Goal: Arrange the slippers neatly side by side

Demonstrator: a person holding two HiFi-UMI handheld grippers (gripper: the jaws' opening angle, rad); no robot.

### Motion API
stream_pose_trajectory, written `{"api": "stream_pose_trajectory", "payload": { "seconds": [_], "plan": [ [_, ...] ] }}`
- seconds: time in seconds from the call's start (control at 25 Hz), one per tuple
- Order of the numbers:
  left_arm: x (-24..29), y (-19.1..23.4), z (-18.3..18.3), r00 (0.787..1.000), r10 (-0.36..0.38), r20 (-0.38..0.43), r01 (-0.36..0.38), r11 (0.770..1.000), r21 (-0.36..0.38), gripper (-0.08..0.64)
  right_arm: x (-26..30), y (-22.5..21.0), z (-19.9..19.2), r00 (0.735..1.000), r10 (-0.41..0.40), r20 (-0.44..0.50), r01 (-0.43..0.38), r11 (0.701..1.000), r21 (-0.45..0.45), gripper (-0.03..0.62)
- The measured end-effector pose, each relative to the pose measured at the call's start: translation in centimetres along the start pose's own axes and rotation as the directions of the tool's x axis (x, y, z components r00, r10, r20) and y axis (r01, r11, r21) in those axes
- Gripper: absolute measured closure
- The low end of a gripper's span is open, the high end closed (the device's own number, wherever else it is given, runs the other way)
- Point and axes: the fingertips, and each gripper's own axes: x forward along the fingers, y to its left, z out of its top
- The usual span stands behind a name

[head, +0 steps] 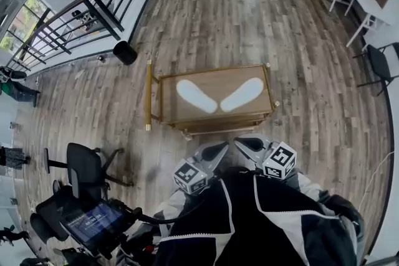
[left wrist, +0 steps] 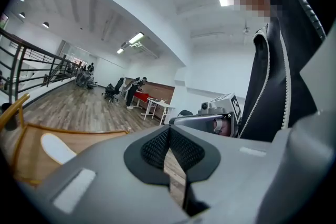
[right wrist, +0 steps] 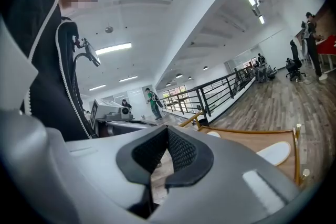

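Two white slippers lie on a low wooden cart (head: 212,70), splayed in a V with their near ends close together. The left slipper (head: 196,96) points up-left, the right slipper (head: 242,95) up-right. My left gripper (head: 218,151) and right gripper (head: 243,145) are held close to the person's chest, on the near side of the cart and apart from the slippers. Both are shut with nothing between the jaws. In the left gripper view the left slipper (left wrist: 56,147) shows beyond the shut left gripper (left wrist: 169,139); in the right gripper view the right slipper (right wrist: 274,153) shows past the shut right gripper (right wrist: 167,140).
The cart has brass rails (head: 149,95) and stands on a wood plank floor. A black bin (head: 125,52) stands behind it by a black railing (head: 106,3). An office chair (head: 84,170) and a screen (head: 92,222) are at the near left. White tables (head: 365,0) stand at the far right.
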Motion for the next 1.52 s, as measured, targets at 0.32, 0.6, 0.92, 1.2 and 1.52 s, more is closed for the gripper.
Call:
{"api": "stream_pose_trajectory", "payload": {
  "seconds": [0.32,0.6,0.92,1.2,1.52],
  "plan": [
    [-0.9,7.2,2.8,1.000,-0.011,0.004,0.011,1.000,0.017,0.549,6.5,-2.9,2.8,1.000,-0.013,0.017,0.014,1.000,-0.018,0.588],
    [-1.1,14.1,5.2,0.996,-0.084,-0.021,0.084,0.996,0.040,0.549,12.3,-6.4,5.3,0.994,-0.092,0.061,0.093,0.996,-0.015,0.588],
    [1.4,16.7,2.9,0.975,-0.199,-0.096,0.203,0.979,0.031,0.549,14.2,-9.5,4.5,0.982,-0.168,0.092,0.167,0.986,0.013,0.588],
    [3.1,16.4,4.9,0.981,-0.187,-0.060,0.188,0.982,0.012,0.549,12.9,-10.8,6.6,0.984,-0.166,0.060,0.166,0.986,0.000,0.588],
    [4.4,20.3,4.4,0.999,0.022,-0.045,-0.024,0.998,-0.057,0.551,12.0,-12.2,8.0,0.994,-0.106,0.007,0.106,0.994,-0.035,0.588]
  ]
}}
